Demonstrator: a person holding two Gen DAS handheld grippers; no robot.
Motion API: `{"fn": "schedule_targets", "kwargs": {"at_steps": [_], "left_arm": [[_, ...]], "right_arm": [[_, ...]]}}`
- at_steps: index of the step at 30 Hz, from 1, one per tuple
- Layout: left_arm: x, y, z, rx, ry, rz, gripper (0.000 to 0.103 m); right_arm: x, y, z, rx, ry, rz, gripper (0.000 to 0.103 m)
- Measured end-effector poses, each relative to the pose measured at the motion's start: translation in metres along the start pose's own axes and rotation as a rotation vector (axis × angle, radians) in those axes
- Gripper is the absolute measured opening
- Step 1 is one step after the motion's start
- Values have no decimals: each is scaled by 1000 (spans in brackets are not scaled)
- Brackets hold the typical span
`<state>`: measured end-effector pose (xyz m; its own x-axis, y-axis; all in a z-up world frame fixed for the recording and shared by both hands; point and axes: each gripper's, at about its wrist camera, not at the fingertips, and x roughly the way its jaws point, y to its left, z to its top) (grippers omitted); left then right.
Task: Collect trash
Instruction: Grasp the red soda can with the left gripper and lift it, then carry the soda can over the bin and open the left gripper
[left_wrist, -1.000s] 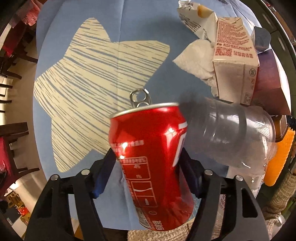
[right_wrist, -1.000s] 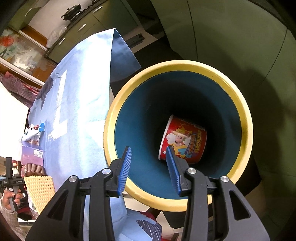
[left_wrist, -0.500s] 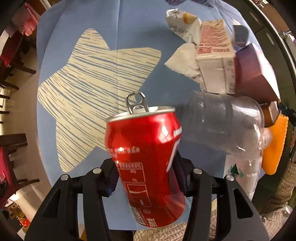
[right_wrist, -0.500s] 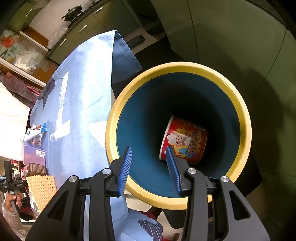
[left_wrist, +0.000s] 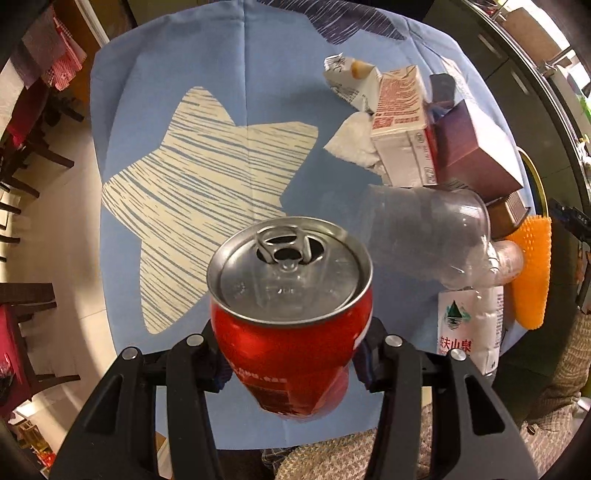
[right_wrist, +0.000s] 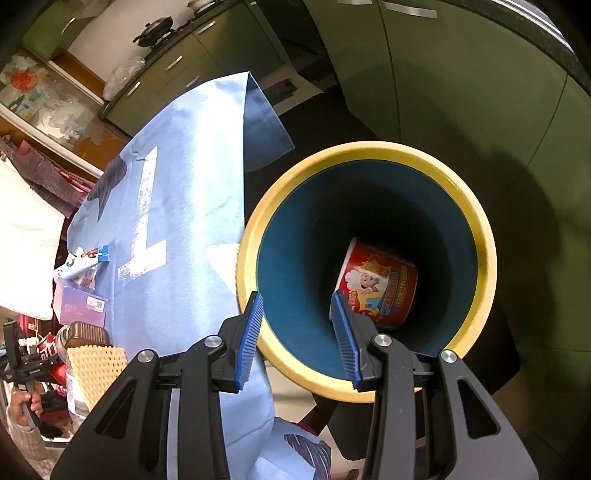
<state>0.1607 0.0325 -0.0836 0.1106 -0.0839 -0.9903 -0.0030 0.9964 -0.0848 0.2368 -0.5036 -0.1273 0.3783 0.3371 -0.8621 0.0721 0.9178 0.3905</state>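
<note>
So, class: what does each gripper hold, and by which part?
The left gripper grips the red can by its lower side walls. The right gripper holds nothing.

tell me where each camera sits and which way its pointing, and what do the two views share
Left wrist: rides the left gripper, looking down along its jaws at the red can clamped between them, over the blue tablecloth and its litter.
Right wrist: rides the right gripper, looking down past open, empty jaws into the yellow-rimmed bin holding a popcorn cup.
Shared: the blue tablecloth, the purple box and the bin's rim. In the right wrist view a hand shows at the lower left edge.
</note>
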Motion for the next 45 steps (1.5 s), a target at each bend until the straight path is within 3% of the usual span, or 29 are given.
{"fn": "schedule_targets", "kwargs": {"at_steps": [9,14,19,26,31,40,45], "left_arm": [[-24,-27,3,56,-47,5,48],[-31,-21,0,89,-83,12,48],[-68,-47,5,160,-155,10,48],[-116,-136,29,353,-269,-28,48],[-121,-220,53,513,-296,-103,48],[-60,-392,100,766,-183,-257,48],[3,-469,118,845,-114,-246,48]], "right_arm": [[-7,-4,-9,2,-24,11,40],[-19,-4,-16,-11,-54,20,40],[-35,-5,-20,-13,-94,42,40],[-80,-17,-27,0,-200,81,40],[-106,-31,-42,7,-251,106,40],[-143,-60,-87,25,-299,111,40],[-153,-76,-104,41,-311,104,40]]}}
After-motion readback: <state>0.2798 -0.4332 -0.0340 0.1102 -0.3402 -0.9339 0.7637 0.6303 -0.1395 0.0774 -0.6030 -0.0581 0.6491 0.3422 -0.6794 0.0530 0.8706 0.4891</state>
